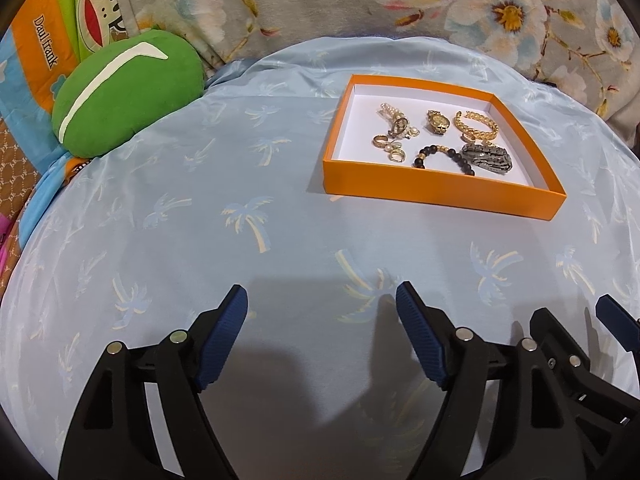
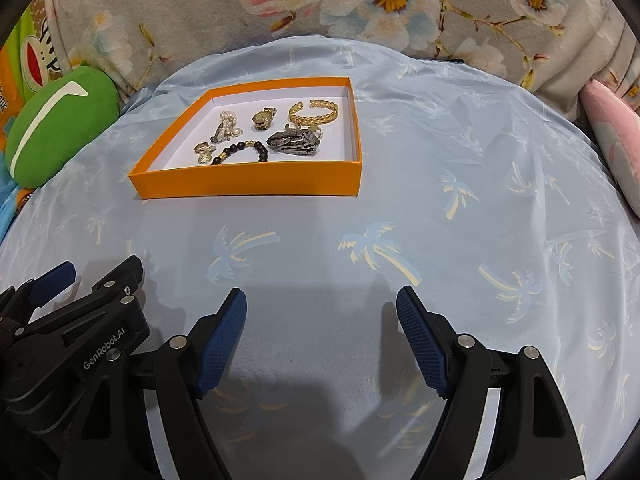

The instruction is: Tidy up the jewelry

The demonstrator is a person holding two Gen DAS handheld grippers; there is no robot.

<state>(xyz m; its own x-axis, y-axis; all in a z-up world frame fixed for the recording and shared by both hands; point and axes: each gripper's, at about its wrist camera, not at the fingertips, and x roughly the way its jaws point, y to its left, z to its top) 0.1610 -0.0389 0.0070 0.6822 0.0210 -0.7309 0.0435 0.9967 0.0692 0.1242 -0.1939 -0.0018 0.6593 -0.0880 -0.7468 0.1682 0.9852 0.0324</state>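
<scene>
An orange box (image 1: 440, 196) (image 2: 248, 184) with a white floor rests on the pale blue palm-print cloth. Inside lie a gold watch (image 1: 437, 121) (image 2: 264, 117), a gold braided cuff (image 1: 476, 126) (image 2: 314, 114), a pearl piece (image 1: 394, 120) (image 2: 228, 122), gold rings (image 1: 386, 146) (image 2: 204, 152), a black bead bracelet (image 1: 444, 156) (image 2: 242, 150) and a grey metal watch band (image 1: 486, 155) (image 2: 296, 142). My left gripper (image 1: 320, 300) stands open over bare cloth, well short of the box. My right gripper (image 2: 320, 300) is open too, beside the left one, with nothing between its fingers.
A green plush cushion (image 1: 124, 92) (image 2: 60, 128) lies at the left edge of the cloth. A floral blanket (image 1: 360, 0) runs along the back. A pink pillow (image 2: 616, 136) sits at the far right. Bare cloth lies between the grippers and the box.
</scene>
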